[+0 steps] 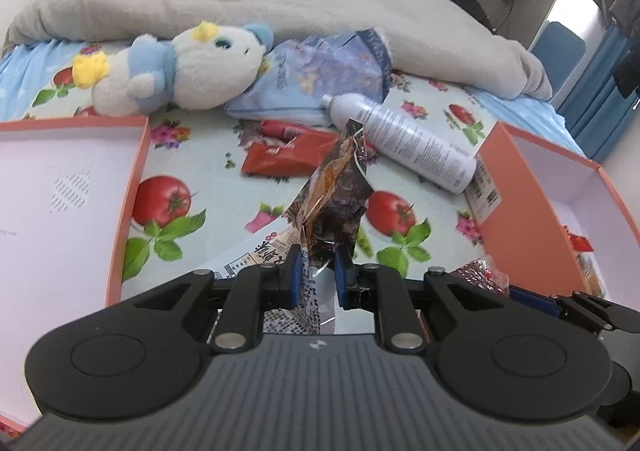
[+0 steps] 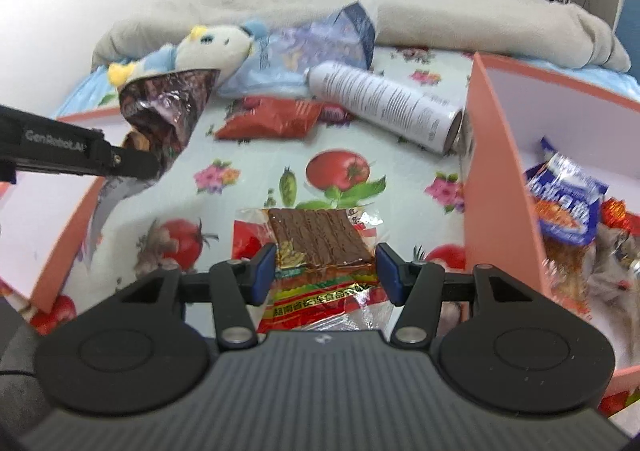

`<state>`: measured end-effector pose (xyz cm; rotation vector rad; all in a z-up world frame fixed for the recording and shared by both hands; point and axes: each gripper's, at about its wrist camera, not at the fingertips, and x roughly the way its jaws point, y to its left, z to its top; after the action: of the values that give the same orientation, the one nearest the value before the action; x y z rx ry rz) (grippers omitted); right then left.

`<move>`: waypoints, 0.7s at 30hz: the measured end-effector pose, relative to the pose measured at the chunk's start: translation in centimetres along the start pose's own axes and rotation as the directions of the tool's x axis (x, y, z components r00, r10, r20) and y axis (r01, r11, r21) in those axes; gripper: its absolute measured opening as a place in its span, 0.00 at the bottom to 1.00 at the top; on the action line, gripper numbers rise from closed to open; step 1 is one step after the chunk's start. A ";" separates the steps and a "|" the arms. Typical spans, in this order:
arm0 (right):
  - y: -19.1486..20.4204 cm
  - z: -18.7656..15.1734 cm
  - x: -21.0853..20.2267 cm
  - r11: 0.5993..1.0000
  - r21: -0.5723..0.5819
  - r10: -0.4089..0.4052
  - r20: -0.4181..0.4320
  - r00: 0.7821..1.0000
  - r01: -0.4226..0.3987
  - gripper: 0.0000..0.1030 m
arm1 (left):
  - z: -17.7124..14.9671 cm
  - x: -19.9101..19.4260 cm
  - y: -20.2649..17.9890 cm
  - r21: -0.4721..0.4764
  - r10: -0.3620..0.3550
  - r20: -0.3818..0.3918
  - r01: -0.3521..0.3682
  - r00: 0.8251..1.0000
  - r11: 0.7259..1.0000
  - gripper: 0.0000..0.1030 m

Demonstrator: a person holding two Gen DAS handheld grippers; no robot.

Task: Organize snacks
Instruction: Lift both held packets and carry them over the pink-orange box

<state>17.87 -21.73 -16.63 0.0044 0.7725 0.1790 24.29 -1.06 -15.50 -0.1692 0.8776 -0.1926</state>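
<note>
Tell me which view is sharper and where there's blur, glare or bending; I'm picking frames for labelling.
Left wrist view: sharp; glare on the dark snack packet held in the left tool; fisheye bends the orange box edges. Right wrist view: softer, blur smearing the blue snack bag and plush toy.

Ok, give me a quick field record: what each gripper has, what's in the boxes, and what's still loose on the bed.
left gripper: shut on dark brown crinkly snack packet, lifted off the sheet
right gripper: around clear-wrapped brown wafer block; grip unclear
right orange box: holds blue-and-orange snack bag and other packets
left orange box: no snacks visible inside
loose on bed: red foil snack packet, white spray can, blue-and-white plush toy
</note>
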 end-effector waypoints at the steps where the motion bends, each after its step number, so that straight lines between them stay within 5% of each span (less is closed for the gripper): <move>1: -0.1 0.3 -0.4 1.000 0.000 -0.003 0.011 1.000 0.003 0.54 | 0.4 -0.3 -0.2 -0.002 -0.005 0.004 0.005 1.000 1.000 0.19; 11: -1.6 4.2 -4.2 0.999 0.017 -0.034 0.140 0.990 0.032 0.54 | 3.9 -2.7 -3.7 0.012 -0.060 0.058 0.060 0.997 0.998 0.19; 21: -4.3 9.5 -7.3 0.995 0.051 -0.093 0.294 0.951 0.081 0.54 | 9.1 -4.4 -8.5 0.043 -0.113 0.109 0.109 0.988 0.993 0.19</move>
<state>20.02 -26.60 -5.00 0.0330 0.4747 0.0762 27.79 -7.62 -4.61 -0.1925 0.7539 -0.3005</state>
